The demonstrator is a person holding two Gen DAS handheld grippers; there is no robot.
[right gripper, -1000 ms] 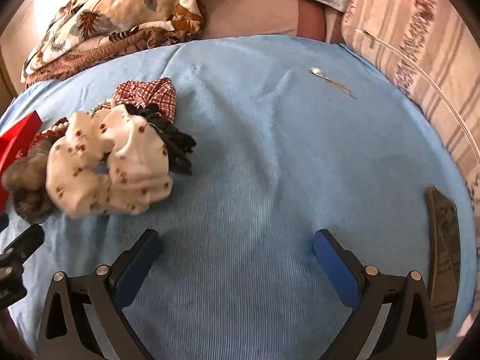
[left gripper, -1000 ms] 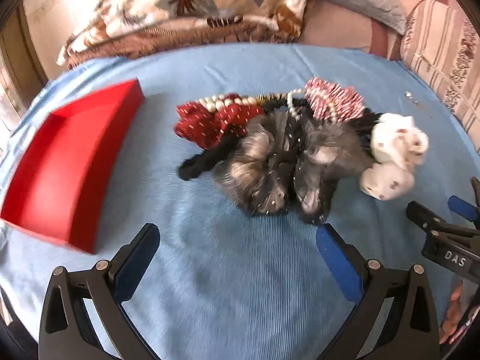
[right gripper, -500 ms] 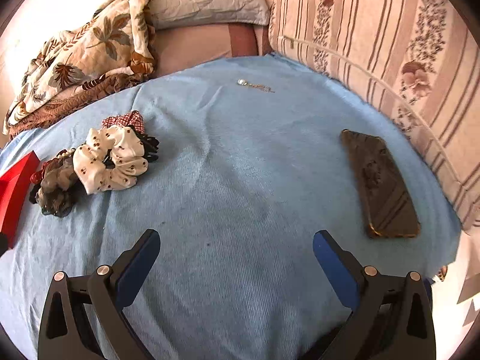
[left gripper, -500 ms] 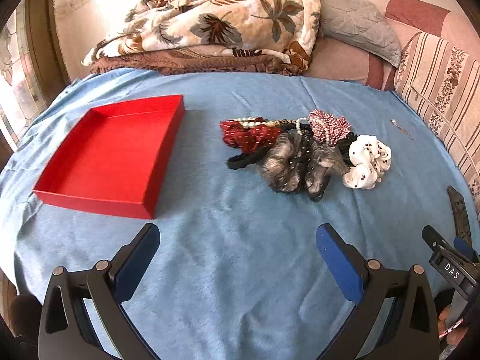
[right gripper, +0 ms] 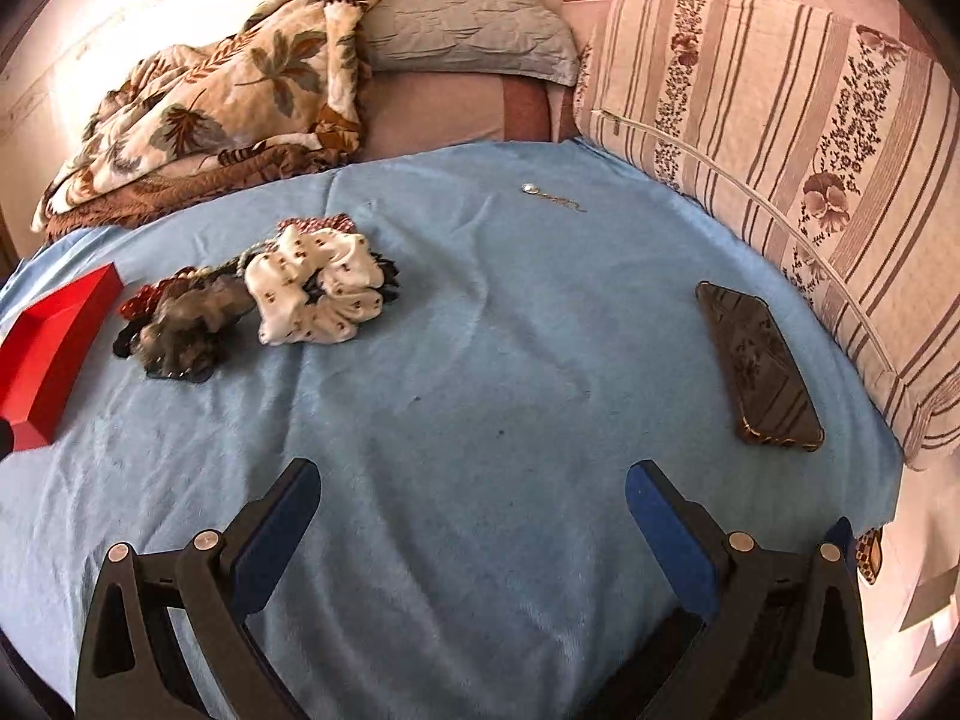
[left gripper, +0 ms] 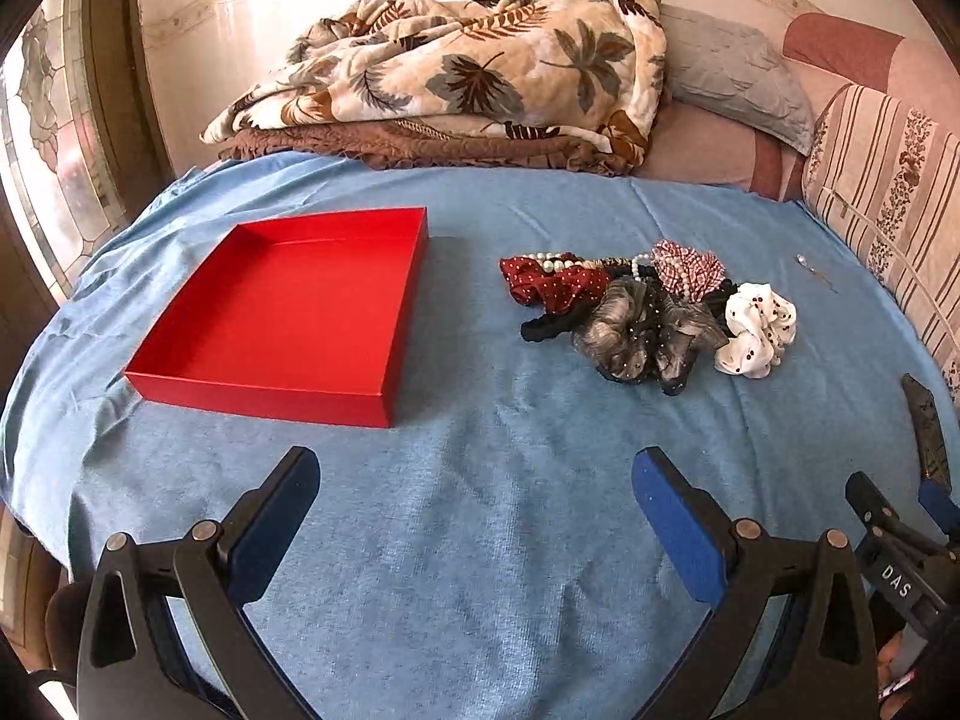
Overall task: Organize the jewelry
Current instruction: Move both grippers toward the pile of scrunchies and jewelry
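Observation:
A shallow red box point(left gripper: 288, 306) lies open on the blue bedspread at the left; its corner shows in the right wrist view point(right gripper: 48, 342). A pile of scrunchies and pearl beads point(left gripper: 648, 312) lies to its right: red dotted, grey, checked red and a white dotted scrunchie point(right gripper: 312, 291). A small silver chain point(right gripper: 552, 197) lies apart, farther back. My left gripper point(left gripper: 474, 510) is open and empty, well short of box and pile. My right gripper point(right gripper: 471, 516) is open and empty over bare bedspread, right of the pile.
A dark phone point(right gripper: 759, 366) lies on the bedspread at the right, near a striped cushion point(right gripper: 780, 138). A leaf-patterned blanket point(left gripper: 456, 66) and a grey pillow point(right gripper: 468, 24) are heaped at the back. The bed edge drops off at the right.
Both grippers have pulled back and up from the pile. The whole red box, the phone and the back of the bed have come into view. Nothing was picked up.

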